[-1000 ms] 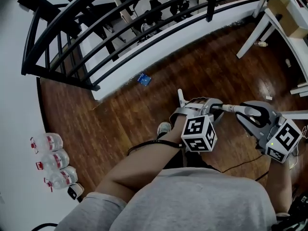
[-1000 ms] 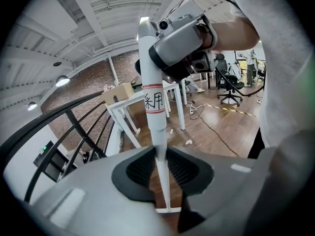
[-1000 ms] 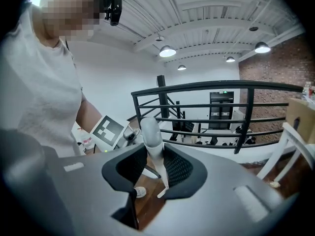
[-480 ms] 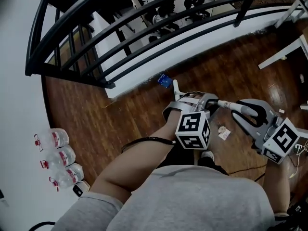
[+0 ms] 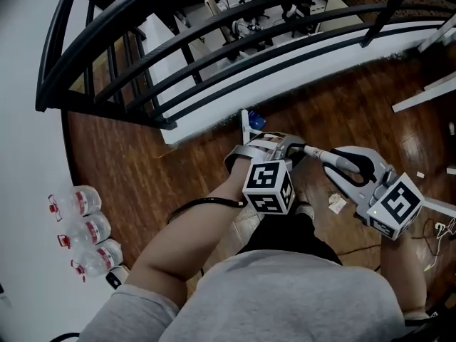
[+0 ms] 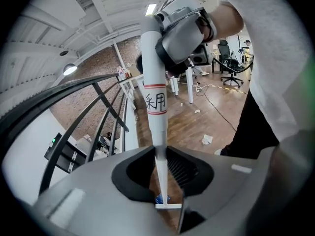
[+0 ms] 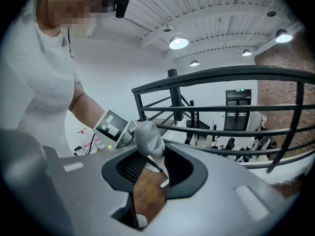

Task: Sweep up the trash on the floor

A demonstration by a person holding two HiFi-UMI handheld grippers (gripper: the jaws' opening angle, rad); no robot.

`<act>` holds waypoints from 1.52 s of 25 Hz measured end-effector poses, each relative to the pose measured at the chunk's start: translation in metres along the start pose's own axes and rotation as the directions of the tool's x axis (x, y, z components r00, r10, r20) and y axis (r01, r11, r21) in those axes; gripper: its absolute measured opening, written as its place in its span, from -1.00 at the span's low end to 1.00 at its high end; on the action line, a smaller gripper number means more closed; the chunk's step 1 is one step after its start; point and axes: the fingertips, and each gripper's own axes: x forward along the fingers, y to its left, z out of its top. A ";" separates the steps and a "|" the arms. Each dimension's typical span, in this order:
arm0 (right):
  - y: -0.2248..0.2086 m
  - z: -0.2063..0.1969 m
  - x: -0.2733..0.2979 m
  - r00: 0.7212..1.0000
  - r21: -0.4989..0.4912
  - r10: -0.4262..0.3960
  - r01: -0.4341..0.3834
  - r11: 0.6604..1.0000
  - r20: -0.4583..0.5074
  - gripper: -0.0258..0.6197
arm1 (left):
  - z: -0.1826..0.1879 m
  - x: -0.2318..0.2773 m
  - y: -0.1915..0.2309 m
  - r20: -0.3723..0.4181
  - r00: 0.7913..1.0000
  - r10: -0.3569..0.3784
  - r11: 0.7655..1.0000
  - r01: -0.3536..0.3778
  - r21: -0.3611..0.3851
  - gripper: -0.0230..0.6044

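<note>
Both grippers hold a white broom handle marked with a red ring. In the head view my left gripper is shut on the handle's lower part, and my right gripper is shut on it higher up. The handle's lower end rests on the wood floor by the white railing base, right beside a blue wrapper. The left gripper view looks down the handle between the jaws to that wrapper. A crumpled white paper scrap lies on the floor under my right gripper.
A black railing on a white base runs across the top. Three plastic bottles lie by the left wall. Small paper scraps and a cable are at the right, with a white table leg beyond. More scraps lie farther off.
The person has stepped toward the railing. Both grippers and the handle moved up and left, and the handle's lower end has closed in on the blue wrapper.
</note>
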 end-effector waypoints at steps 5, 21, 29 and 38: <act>0.002 -0.028 0.000 0.999 0.025 -0.019 0.020 0.999 -0.031 -0.56 | -0.005 0.020 -0.016 0.028 0.999 -0.033 0.999 0.033 0.010 -0.69; -0.009 -0.092 -0.077 0.977 0.180 -0.200 0.211 0.961 -0.074 -0.58 | 0.054 0.074 -0.074 0.119 0.964 -0.236 0.964 0.216 0.156 -0.69; -0.001 -0.125 -0.162 0.948 0.236 -0.314 0.317 0.918 -0.052 -0.59 | 0.128 0.102 -0.123 0.152 0.940 -0.306 0.936 0.267 0.230 -0.69; 0.011 -0.195 -0.307 0.915 0.293 -0.402 0.392 0.872 -0.027 -0.59 | 0.249 0.159 -0.212 0.160 0.914 -0.374 0.903 0.318 0.290 -0.69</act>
